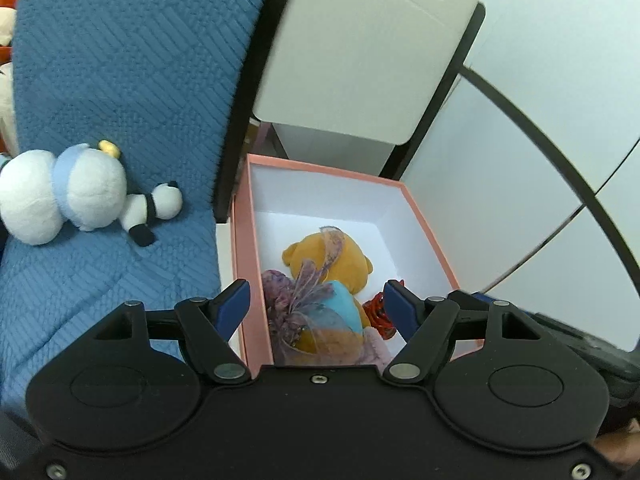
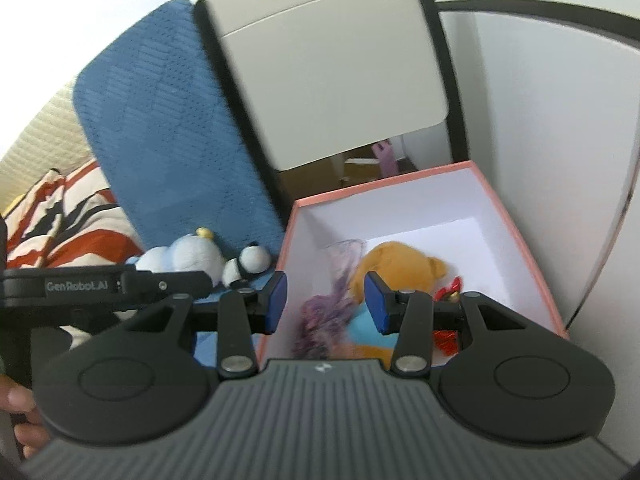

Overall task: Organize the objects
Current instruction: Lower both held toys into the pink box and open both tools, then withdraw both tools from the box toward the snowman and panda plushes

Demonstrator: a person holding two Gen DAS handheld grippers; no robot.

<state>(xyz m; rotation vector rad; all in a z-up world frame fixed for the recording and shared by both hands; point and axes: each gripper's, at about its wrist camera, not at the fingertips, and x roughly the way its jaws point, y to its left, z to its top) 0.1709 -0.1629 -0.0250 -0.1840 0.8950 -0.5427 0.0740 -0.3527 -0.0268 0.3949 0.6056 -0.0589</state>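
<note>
Box: pink box point(image 1: 256, 280) holds the bear point(image 1: 328, 264), so it is tidied.
Panda: panda point(image 1: 156, 208) outside the box (unsorted).
Grippers: left gripper point(image 1: 316, 304) and right gripper point(image 2: 326, 300) above the box, jaws apart, empty.

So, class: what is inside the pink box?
Inside the pink box lie an orange teddy bear in a blue top, a purple gauzy ribbon and a small red thing. The hand-held gripper's body hides the box's near end.
</note>
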